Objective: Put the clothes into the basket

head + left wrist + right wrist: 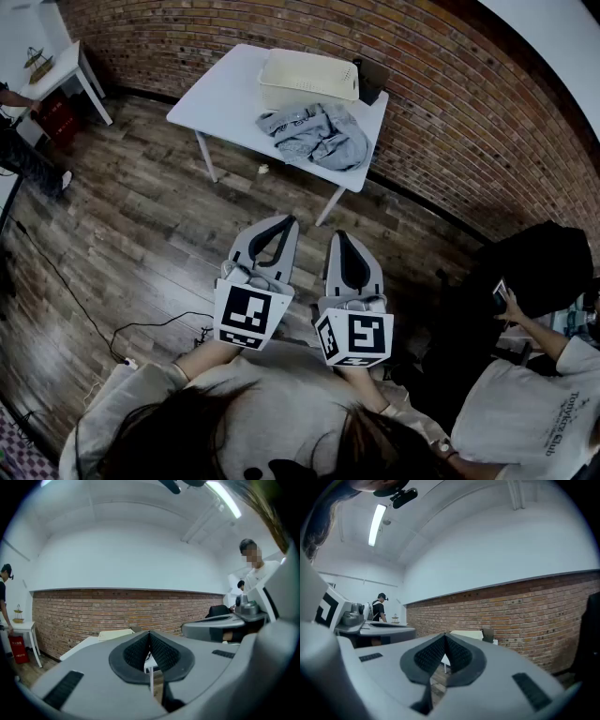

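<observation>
A heap of grey clothes [317, 134] lies on a white table [225, 98] by the brick wall, right in front of a cream basket [307, 77] at the table's far edge. My left gripper [284, 223] and right gripper [338, 236] are held side by side over the wooden floor, well short of the table. Both are shut with nothing between their jaws. In the left gripper view the left gripper [150, 634] points at the basket [114, 634]. The right gripper [446, 637] faces the table's edge and the basket [465, 634].
A person sits at the lower right [539, 398] beside a black bag [548, 262]. Another person [23, 155] stands at the far left near a small white table [56, 70]. A cable [103, 328] runs across the wooden floor. A dark object [368, 86] stands beside the basket.
</observation>
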Available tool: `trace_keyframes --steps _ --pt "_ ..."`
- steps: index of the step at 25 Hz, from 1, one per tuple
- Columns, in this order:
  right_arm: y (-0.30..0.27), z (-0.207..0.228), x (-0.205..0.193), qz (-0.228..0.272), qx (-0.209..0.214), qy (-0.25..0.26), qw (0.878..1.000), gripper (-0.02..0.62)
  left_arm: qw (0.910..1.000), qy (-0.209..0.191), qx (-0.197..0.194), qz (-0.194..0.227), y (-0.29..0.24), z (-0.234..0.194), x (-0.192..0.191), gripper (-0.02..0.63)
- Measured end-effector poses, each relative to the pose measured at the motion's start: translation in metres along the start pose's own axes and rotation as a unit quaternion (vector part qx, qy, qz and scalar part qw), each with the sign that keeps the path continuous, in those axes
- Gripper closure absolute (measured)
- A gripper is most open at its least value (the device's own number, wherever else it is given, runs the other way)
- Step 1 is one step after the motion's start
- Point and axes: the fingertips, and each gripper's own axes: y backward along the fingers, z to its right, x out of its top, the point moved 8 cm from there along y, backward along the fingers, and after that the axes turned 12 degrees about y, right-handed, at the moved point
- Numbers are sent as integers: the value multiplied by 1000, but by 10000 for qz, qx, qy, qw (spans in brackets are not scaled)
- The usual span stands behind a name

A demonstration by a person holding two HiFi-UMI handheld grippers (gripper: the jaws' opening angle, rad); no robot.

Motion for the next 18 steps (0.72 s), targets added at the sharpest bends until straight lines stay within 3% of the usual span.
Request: trace_keyframes --steps 18 --pt "-26 -10 0 -63 -130 -157 9998 589 9992 279 -269 16 -6 -34 -2 601"
